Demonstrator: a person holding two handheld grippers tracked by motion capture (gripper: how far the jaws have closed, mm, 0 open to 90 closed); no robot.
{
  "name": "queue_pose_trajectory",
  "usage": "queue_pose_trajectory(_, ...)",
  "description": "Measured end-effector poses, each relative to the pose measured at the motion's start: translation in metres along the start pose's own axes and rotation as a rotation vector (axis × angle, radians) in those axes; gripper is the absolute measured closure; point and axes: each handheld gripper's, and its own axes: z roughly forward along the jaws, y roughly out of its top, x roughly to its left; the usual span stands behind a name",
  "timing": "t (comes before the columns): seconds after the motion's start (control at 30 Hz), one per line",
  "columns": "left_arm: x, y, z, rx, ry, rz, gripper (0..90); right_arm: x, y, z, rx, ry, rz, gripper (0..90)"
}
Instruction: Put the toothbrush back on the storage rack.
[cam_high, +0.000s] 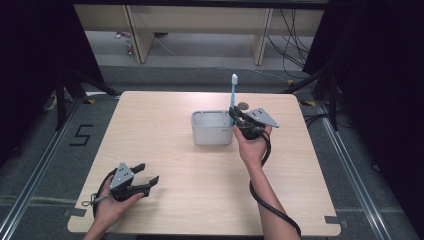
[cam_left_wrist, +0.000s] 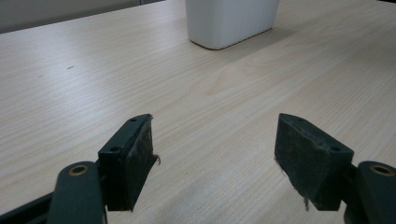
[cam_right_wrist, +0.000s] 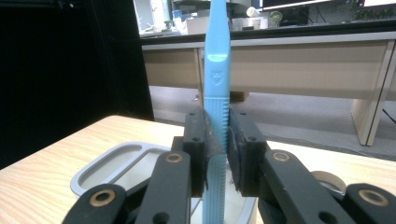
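Right of centre in the high view, a blue toothbrush (cam_high: 233, 95) is standing upright with its white head at the top, its lower end dipping into the right end of a grey container (cam_high: 212, 134). In the right gripper view, the right gripper (cam_right_wrist: 217, 144) is clamping the toothbrush's ribbed handle between its fingers (cam_right_wrist: 198, 140), just above the container's rim. A small round roll of tape (cam_high: 243, 106) is lying on the table (cam_high: 165, 130) just behind the container. Toward the lower left of the high view, the left gripper (cam_high: 146, 173) is resting low over the bare table, its fingers (cam_left_wrist: 133, 158) standing wide apart and holding nothing.
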Motion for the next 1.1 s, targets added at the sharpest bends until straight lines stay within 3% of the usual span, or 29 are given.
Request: queue_pose_trajectory(1.1,0.000,0.000,0.000,0.001,0.001,-0.003,27.7,0.001,-0.017,-0.001,0.036,0.001,-0.007,78.1)
